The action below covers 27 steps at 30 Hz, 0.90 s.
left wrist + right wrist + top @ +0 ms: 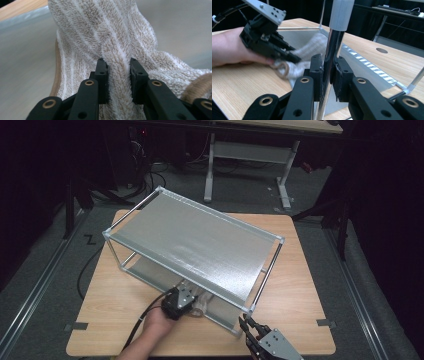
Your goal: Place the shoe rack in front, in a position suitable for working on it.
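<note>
The towel (120, 45), beige with pale stripes, lies bunched at the near edge of the rack's (190, 237) lower shelf (150, 270), partly under the top shelf, so it looks to be only partway in; pushing it deeper and letting go seem left to do. The left gripper (192, 302) has a thick fold of the towel clamped between its jaws, the hand low on the table (110, 310) and reaching level into the rack. The right gripper (327, 72) is clenched on the rack's near corner post (334, 47), steadying it.

Towel (105, 32) fluffy terry cloth; rack post (331, 50) glossy metal; table (110, 295) matt wood.
</note>
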Each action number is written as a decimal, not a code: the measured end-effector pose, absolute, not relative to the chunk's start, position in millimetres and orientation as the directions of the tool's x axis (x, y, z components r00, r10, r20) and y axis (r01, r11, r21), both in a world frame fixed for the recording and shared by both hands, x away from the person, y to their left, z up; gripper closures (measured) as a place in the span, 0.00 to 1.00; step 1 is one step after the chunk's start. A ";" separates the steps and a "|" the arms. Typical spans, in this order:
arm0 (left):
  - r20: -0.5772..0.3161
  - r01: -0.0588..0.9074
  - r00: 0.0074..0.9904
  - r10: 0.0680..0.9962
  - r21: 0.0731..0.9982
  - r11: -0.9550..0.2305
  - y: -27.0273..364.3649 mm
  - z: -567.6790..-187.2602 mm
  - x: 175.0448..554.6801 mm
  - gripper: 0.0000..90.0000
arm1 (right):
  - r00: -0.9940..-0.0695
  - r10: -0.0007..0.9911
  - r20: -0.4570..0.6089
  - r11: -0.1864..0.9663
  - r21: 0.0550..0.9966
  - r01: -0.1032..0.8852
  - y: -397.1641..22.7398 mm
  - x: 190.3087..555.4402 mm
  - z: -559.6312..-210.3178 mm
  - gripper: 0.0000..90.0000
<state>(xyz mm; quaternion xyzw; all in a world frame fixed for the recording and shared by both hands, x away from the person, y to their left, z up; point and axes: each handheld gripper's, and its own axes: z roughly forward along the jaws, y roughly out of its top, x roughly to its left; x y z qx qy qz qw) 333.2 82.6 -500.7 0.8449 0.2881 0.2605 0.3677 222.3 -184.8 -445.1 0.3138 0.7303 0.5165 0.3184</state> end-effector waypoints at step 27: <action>0.180 0.206 0.828 0.530 0.782 -0.588 -2.3 -498.8 301.3 0.79 | -0.578 0.805 -0.134 0.265 0.953 0.147 -191.3 220.6 -443.4 0.88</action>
